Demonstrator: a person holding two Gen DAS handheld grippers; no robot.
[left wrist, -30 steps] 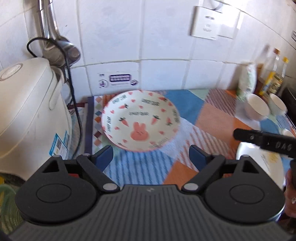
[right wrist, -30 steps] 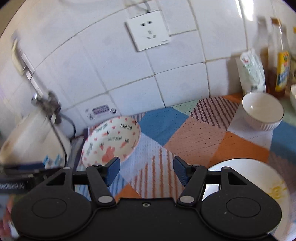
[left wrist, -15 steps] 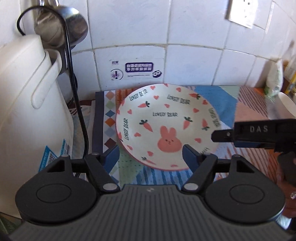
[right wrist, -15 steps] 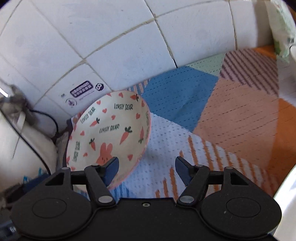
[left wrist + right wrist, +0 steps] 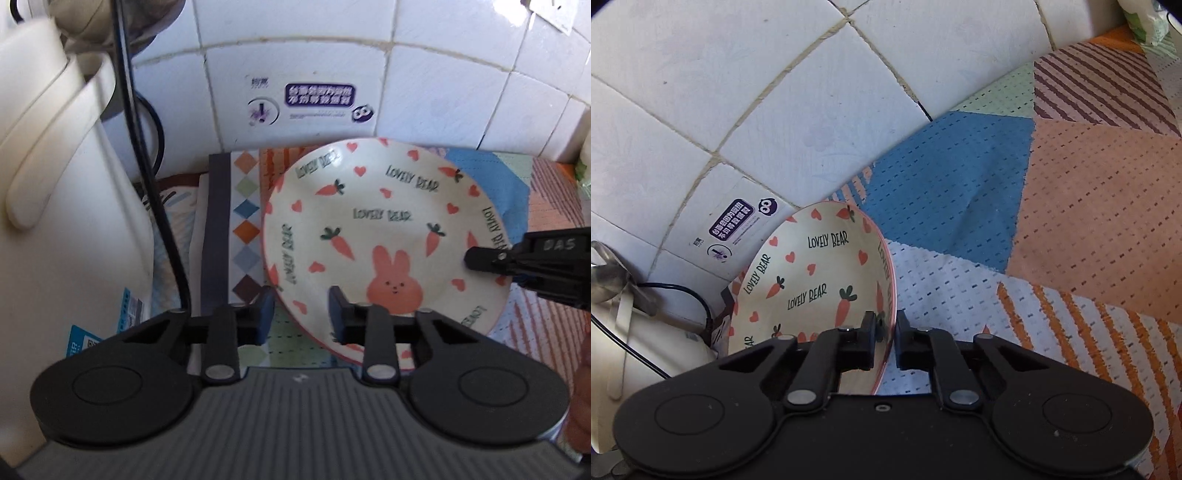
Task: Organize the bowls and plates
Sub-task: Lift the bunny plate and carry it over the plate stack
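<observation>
A cream plate with a pink rabbit, carrots and hearts (image 5: 384,236) lies on the patchwork mat by the tiled wall. My left gripper (image 5: 301,312) straddles its near left rim, one finger outside, one inside; the jaws stand narrowed but a gap still shows. My right gripper (image 5: 885,334) is shut on the plate's (image 5: 812,280) right rim, one finger inside and one outside. The right gripper also shows at the right of the left wrist view (image 5: 476,258).
A white rice cooker (image 5: 62,229) with a black cord (image 5: 155,184) stands close on the left. The tiled wall (image 5: 775,92) is right behind the plate. The patchwork mat (image 5: 1071,206) stretches to the right.
Both grippers moved in on the plate. The right gripper closed onto its right rim. The left gripper's jaws narrowed around the near left rim.
</observation>
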